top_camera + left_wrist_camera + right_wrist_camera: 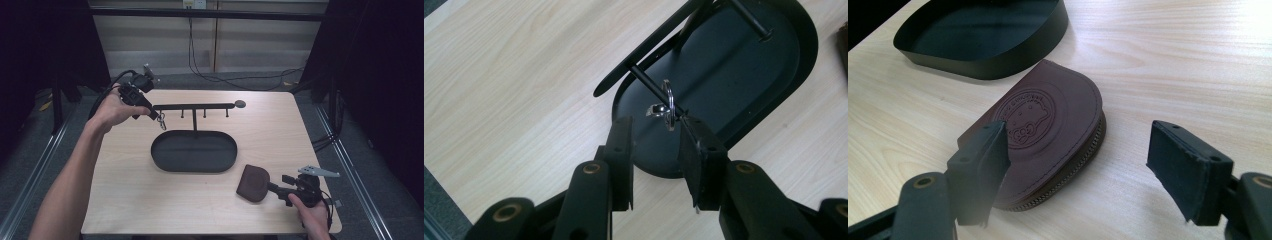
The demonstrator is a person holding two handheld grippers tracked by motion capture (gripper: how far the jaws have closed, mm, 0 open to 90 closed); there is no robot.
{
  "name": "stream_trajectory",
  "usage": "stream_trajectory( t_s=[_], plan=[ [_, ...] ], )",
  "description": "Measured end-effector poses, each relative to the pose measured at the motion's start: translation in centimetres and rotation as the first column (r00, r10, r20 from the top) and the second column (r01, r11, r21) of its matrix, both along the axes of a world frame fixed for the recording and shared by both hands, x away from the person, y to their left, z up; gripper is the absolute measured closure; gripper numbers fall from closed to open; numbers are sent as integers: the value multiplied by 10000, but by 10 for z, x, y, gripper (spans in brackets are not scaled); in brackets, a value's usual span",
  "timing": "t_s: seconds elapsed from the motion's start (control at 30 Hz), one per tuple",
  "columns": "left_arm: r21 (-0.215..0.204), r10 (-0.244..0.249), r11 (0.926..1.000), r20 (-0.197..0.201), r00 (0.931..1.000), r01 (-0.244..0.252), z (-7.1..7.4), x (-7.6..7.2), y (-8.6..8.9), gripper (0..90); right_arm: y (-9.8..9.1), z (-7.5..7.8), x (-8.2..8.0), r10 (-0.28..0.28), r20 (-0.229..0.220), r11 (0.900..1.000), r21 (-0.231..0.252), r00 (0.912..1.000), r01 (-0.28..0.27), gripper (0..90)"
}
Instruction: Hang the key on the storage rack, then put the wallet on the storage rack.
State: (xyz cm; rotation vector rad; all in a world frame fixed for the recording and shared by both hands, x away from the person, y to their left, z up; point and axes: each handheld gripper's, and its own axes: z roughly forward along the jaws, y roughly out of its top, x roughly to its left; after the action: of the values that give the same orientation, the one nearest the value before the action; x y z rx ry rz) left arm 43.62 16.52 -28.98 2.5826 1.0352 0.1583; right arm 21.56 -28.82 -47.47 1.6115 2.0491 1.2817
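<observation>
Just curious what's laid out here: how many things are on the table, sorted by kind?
Black stand with tray and hook bar: 1
Metal key ring, hanging on the bar: 1
Brown leather pouch: 1
Total: 3

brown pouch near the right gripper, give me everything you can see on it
The pouch is dark brown, leather-looking, half-round with one straight edge. A round embossed emblem sits on top and a zipper runs along the curved edge, apparently closed. It lies flat on the table, right of the black tray, apart from it. The right gripper, open, straddles one end.
</observation>
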Motion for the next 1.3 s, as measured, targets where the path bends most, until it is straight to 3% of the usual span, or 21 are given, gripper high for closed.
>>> stream_trajectory(
  t_s=[0.13,0.2,0.4,0.67,0.73,0.77,0.9,1.0,1.07,1.1,1.17,1.2,1.3],
  plan=[
    [-346,-78,9994,125,9999,82,-1,-7,1,646,0,0,-1,10,40,10000,-23,10000,-10,245],
    [-783,-1,9969,345,9994,28,-3,-12,3,629,0,0,0,3,27,10000,-22,10000,-3,245],
    [-1277,97,9918,532,9985,-28,-5,-20,10,584,0,0,0,28,16,10000,-30,10000,-28,245],
    [-2287,629,9724,667,9958,-461,-19,-34,27,462,-1,0,0,-33,34,10000,35,10000,33,245],
    [-2575,684,9653,857,9940,-442,-22,-40,31,424,1,0,2,15,37,10000,-36,10000,-15,244],
    [-2681,565,9632,1347,9893,-185,-26,-50,32,398,2,0,2,46,9,10000,-63,10000,-46,244],
    [-2873,538,9578,1574,9861,-64,-32,-62,35,354,2,1,1,37,41,9999,-111,10000,-37,243],
    [-2843,712,9586,1783,9814,-179,-40,-71,36,311,2,1,0,-85,94,10000,-7,9999,85,243],
    [-3002,612,9539,1837,9811,-33,-45,-77,38,311,1,1,1,-92,105,10000,5,9999,92,243],
    [-3284,731,9445,1883,9794,-73,-50,-81,40,307,2,1,1,-51,113,10000,-18,9999,51,242],
    [-3245,694,9459,1981,9777,-14,-52,-84,41,303,2,1,0,-13,121,10000,-36,9999,13,242],
    [-3335,819,9427,2042,9755,-93,-55,-88,42,288,1,1,0,11,150,10000,-1,9999,-11,241],
    [-3791,1083,9249,1920,9754,-280,-66,-97,47,276,1,1,0,7,156,10000,35,9999,-7,241]
  ],
)
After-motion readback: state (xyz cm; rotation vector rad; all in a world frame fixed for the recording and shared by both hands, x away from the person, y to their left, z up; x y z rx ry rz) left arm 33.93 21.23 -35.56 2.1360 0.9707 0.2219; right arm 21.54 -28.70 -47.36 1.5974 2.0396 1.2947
